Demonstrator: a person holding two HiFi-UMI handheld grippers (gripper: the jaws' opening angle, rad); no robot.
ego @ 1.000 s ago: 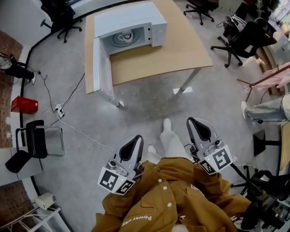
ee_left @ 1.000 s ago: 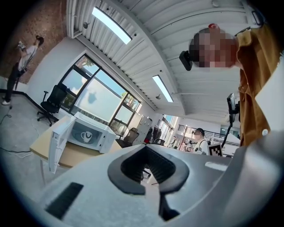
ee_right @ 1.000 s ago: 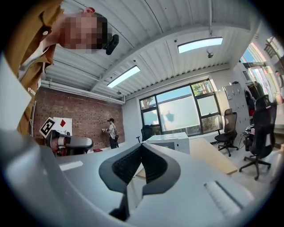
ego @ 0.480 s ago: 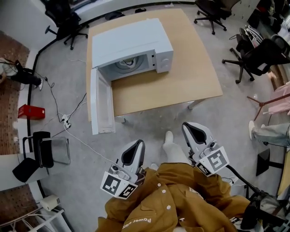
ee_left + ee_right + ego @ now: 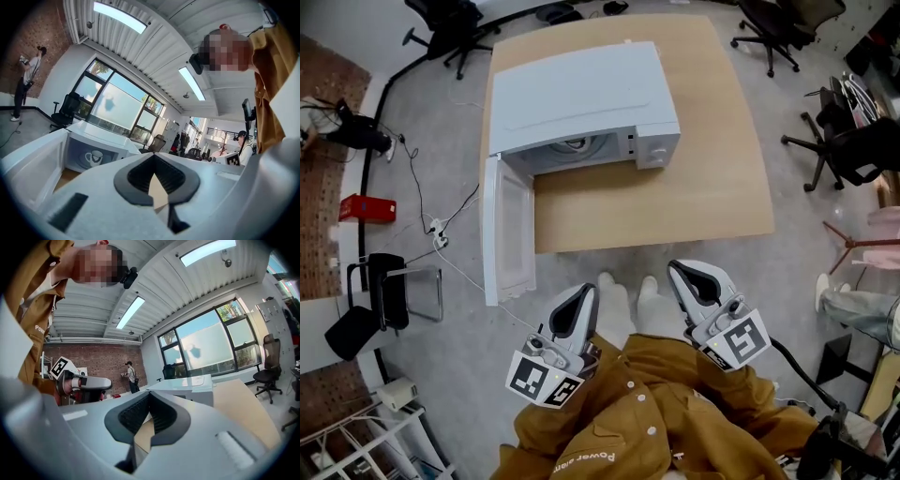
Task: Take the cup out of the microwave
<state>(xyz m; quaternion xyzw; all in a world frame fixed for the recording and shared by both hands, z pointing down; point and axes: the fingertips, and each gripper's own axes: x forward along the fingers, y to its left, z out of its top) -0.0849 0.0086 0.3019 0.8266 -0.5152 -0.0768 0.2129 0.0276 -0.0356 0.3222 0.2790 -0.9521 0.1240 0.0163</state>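
Cup (image 5: 96, 156) is sitting upright on the turntable inside the microwave (image 5: 581, 98), handle showing on its left in the left gripper view. Door (image 5: 508, 230) is hanging wide open on the left, so the cavity is facing you w/ nothing blocking it.

You're holding both claws close to your body, short of the surface's (image 5: 712, 187) near edge & well apart from the cup. Cup is lying ahead & to the left of both. Left claw (image 5: 579, 302) is sitting more in line w/ the cavity; right claw (image 5: 684, 277) is pointing more at the control-panel side.

Both claws are pressed fully together, pads meeting, nothing betw. them. Prob. you'll be needing to spread one before reaching in, minding the door edge.
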